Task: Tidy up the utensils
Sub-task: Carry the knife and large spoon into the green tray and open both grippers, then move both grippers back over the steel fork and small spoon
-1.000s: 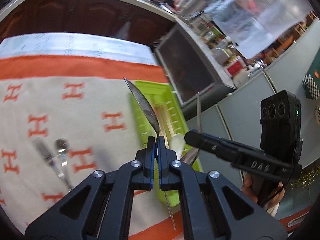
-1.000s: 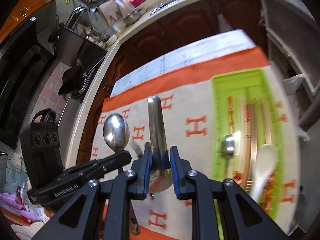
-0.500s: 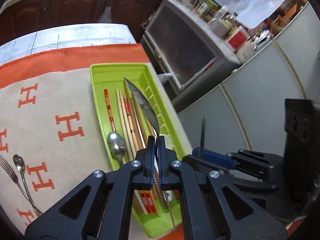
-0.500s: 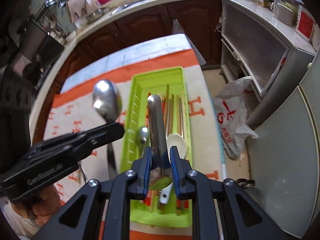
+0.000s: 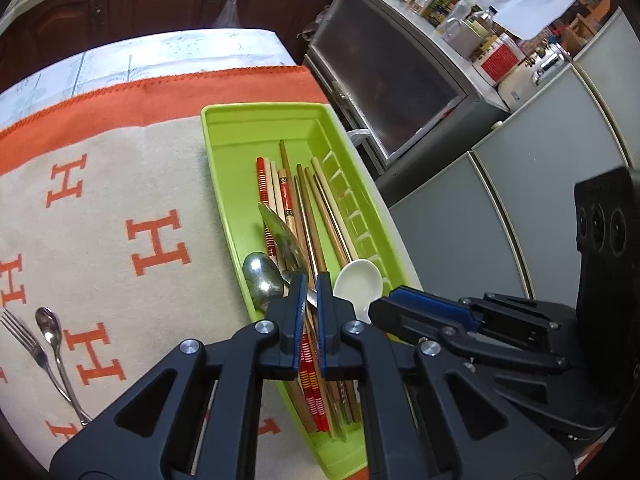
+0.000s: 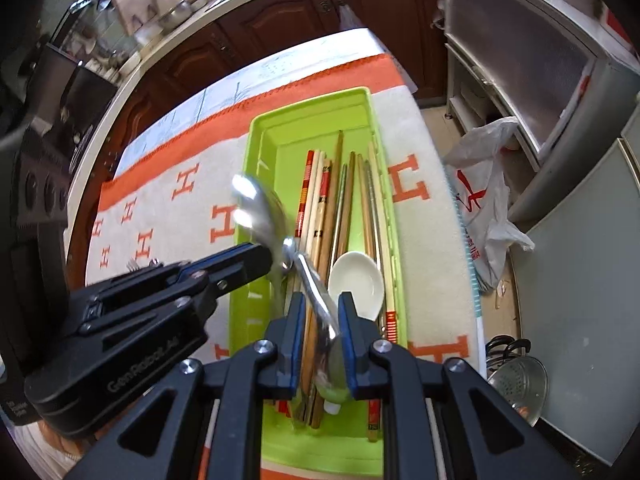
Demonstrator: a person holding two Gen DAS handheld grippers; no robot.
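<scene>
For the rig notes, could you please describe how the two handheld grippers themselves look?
Both are matte black plastic. The left gripper and right gripper each have two angular linkage arms with triangular cutouts, silver pivot screws and blue finger pads. White "GenRobot.AI" lettering runs along the left one's side. Each handle carries a black block with three round lenses. No cables or sleeves show.

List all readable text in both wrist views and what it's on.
"GenRobot.AI": side of the left tool, seen from the right wrist.
"H": repeated orange letter woven into the cloth.
Red label on jar: too small to read.
Red print on plastic bag: not legible.
Marks on the chopsticks in the green tray: too small to read.
</scene>
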